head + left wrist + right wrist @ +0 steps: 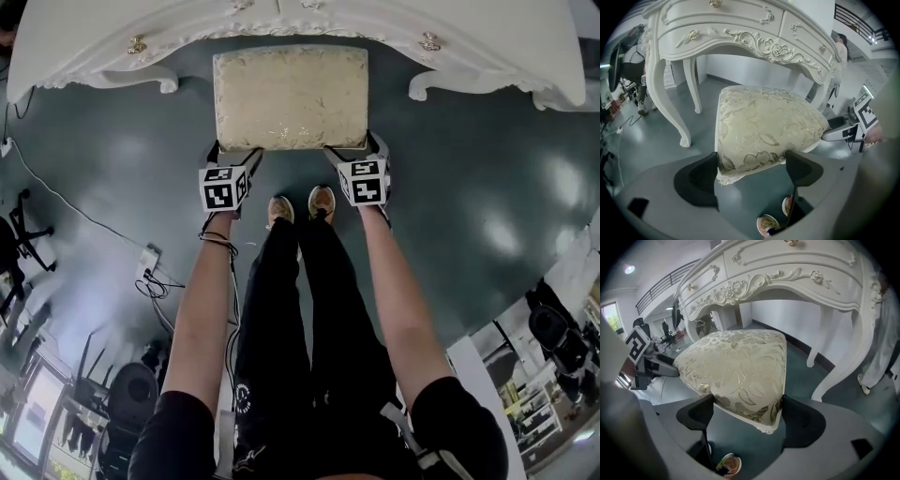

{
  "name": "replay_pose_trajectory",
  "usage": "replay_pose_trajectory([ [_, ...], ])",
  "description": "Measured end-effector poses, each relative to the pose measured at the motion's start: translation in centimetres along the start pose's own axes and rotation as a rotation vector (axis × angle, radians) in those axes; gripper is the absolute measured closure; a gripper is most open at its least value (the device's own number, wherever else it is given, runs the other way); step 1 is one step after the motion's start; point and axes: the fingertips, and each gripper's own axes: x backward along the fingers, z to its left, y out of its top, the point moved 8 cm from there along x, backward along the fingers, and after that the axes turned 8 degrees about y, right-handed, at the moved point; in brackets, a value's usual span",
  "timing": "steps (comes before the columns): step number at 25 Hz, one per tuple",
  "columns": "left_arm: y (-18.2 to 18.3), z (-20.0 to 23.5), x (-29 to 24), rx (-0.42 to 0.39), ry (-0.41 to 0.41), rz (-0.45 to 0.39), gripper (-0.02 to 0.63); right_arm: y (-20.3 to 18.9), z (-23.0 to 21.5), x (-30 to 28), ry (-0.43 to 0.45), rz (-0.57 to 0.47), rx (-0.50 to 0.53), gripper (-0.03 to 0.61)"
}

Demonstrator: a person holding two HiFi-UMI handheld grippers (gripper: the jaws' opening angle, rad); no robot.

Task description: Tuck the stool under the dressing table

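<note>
Left gripper view: pinches the near-left corner of the stool (pixel 764 126) with the left gripper (pixel 752 163), both jaws pressed against the brocade cushion edge. Does likewise with the right gripper (pixel 746 409) on the near-right corner, jaws tight on the fabric either side. Stands close behind, shoes (pixel 300 206) just short of the seat's near edge. Finds the stool on the floor (pixel 122 159), centred between the front legs of the dressing table (pixel 75 47), far edge right at the carved apron, most of the seat out in front in the head view. Looks like the push-in step, only partly done. Calls next for an even forward shove through both grippers, kept straight so the seat slides between the legs without brushing either, and held low enough to clear the apron. Needs no regrip so long as both pinches hold.
</note>
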Motion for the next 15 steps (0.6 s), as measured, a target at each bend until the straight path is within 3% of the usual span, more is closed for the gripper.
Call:
replay_pose_trajectory([
  [4, 1.2, -0.1, -0.9, 0.023, 0.012, -0.012, 0.147, 1.1, -0.5, -0.2, -0.056, -0.019, -0.051, 0.118],
  [9, 2.3, 0.8, -2.2, 0.158, 0.011, -0.036, 0.141, 3.2, -1.0, -1.3, -0.100, -0.049, -0.084, 0.135],
  [15, 4.9, 1.8, -3.6, 0.150, 0.074, -0.074, 0.141, 5.2, -1.3, -2.6, -0.164, -0.085, -0.136, 0.146],
])
